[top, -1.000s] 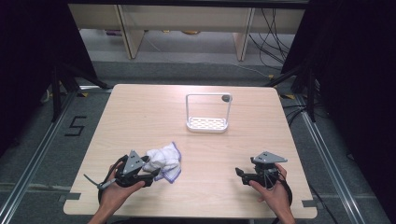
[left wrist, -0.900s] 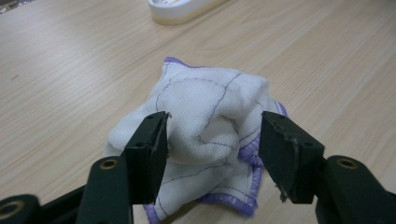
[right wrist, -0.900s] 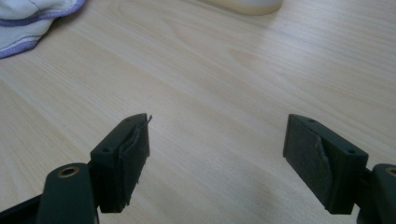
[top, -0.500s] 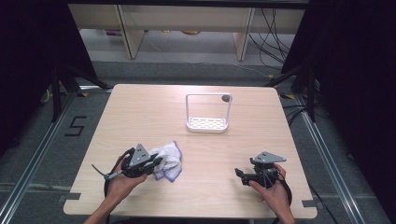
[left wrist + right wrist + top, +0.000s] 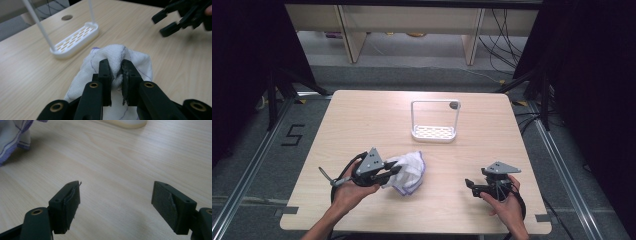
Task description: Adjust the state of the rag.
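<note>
White cloth (image 5: 408, 172) w/ purple edge stitching sits crumpled on the wooden table (image 5: 362, 115), front-left area, near the person's side. Left gripper (image 5: 393, 170) has a fold of it pinched: jaws have just been closing & in the left gripper view they're pressed onto a bunched ridge of the cloth (image 5: 117, 58), fabric squeezed between the pads, rest of it draping down around the jaws. Left hand (image 5: 347, 187) wraps the gripper body, cable trailing off to the side.

Right gripper (image 5: 470, 185) is well apart from the cloth, at front-right, held by the right hand (image 5: 507, 205); jaws spread wide w/ nothing between, just bare tabletop below, cloth corner (image 5: 15, 135) at the far upper left of its own view.

White slotted rack (image 5: 434, 131) w/ tall wire-like frame stands further back, mid-table, apart from cloth & both grippers
</note>
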